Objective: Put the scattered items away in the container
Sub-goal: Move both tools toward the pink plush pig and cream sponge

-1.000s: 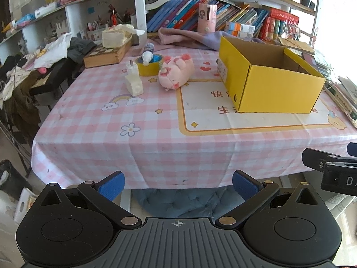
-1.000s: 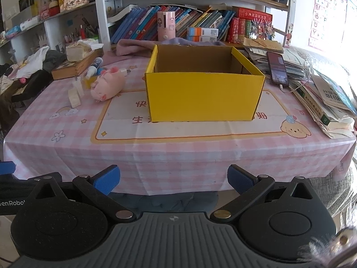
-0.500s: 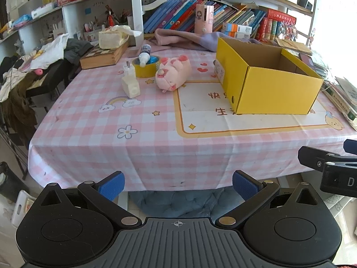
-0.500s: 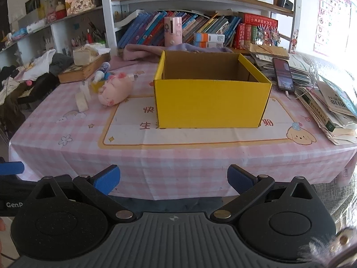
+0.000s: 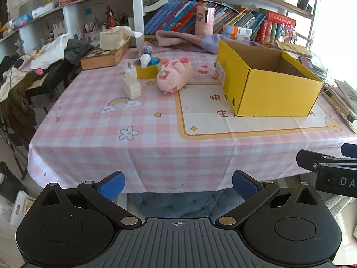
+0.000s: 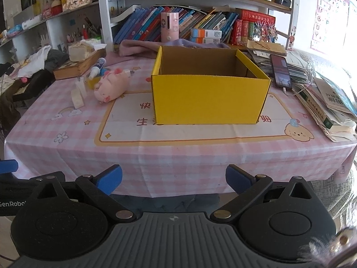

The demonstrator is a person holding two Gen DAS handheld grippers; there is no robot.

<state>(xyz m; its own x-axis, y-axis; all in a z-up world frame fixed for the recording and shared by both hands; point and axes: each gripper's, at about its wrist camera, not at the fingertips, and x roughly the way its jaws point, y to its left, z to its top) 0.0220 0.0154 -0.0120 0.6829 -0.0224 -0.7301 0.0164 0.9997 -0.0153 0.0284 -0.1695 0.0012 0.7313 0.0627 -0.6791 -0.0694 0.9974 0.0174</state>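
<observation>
An open yellow cardboard box stands on the pink checked tablecloth. Left of it lie a pink plush pig, a yellow tape roll with a small white bottle resting in it, and a cream plug adapter. My left gripper is open and empty, held off the table's front edge. My right gripper is open and empty, also in front of the table, facing the box.
A wooden case with a tissue pack sits at the back left. A purple cloth lies behind the box. A phone and stacked books fill the right side. Bookshelves stand behind. A chair with clothes is at the left.
Both grippers have drawn back and risen a little from the table, so the table looks slightly farther away. No object has moved.
</observation>
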